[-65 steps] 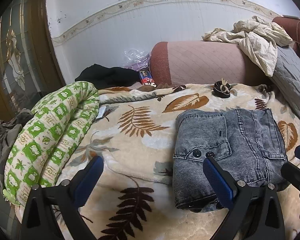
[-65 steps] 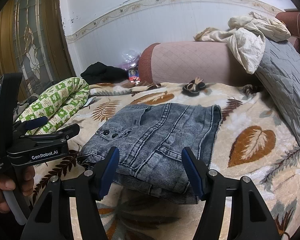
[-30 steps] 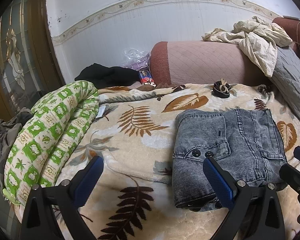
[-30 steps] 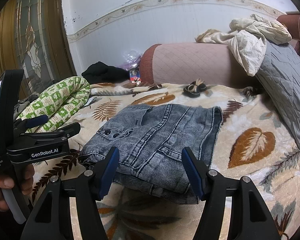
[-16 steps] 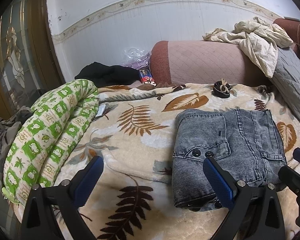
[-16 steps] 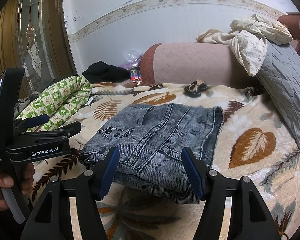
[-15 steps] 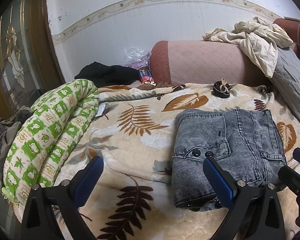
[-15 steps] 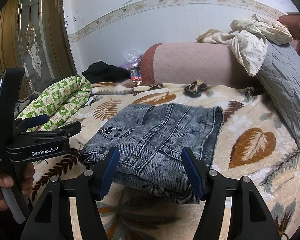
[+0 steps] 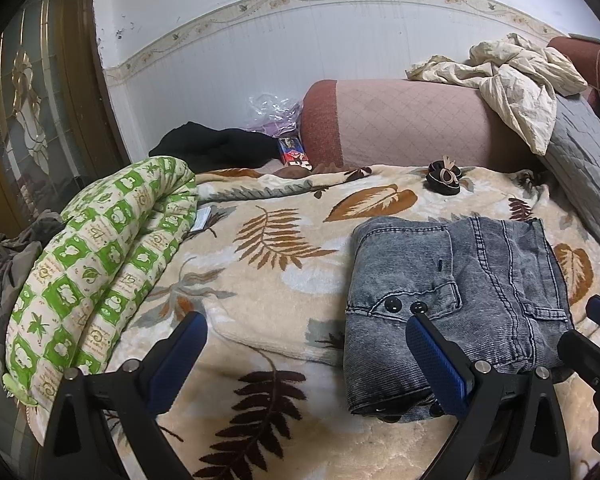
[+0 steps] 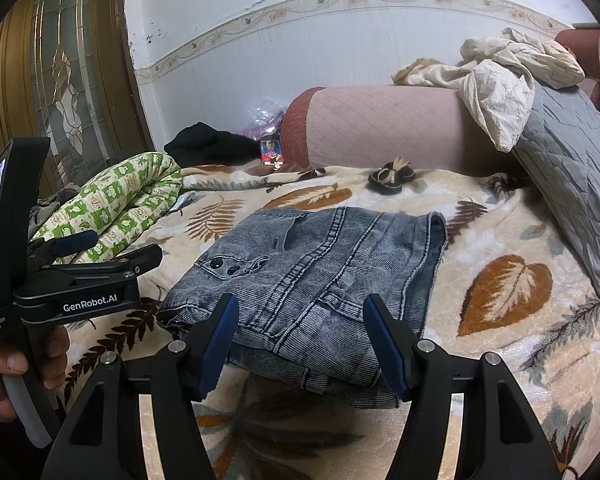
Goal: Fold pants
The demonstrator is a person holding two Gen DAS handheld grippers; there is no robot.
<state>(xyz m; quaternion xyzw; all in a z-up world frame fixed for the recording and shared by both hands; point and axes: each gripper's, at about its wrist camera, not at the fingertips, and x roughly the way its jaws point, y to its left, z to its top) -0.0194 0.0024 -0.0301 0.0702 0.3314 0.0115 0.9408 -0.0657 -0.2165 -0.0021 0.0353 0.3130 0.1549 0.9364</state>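
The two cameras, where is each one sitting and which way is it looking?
Left wrist view: sits on the left gripper, facing the bed's leaf blanket toward the wall; its open fingers show, plus the right gripper's tip at the right edge.
Right wrist view: sits on the right gripper, facing the folded jeans; its open fingers show, plus the left gripper and the left hand holding it.
Both views share: jeans, green quilt, pink sofa arm, cream cloth.
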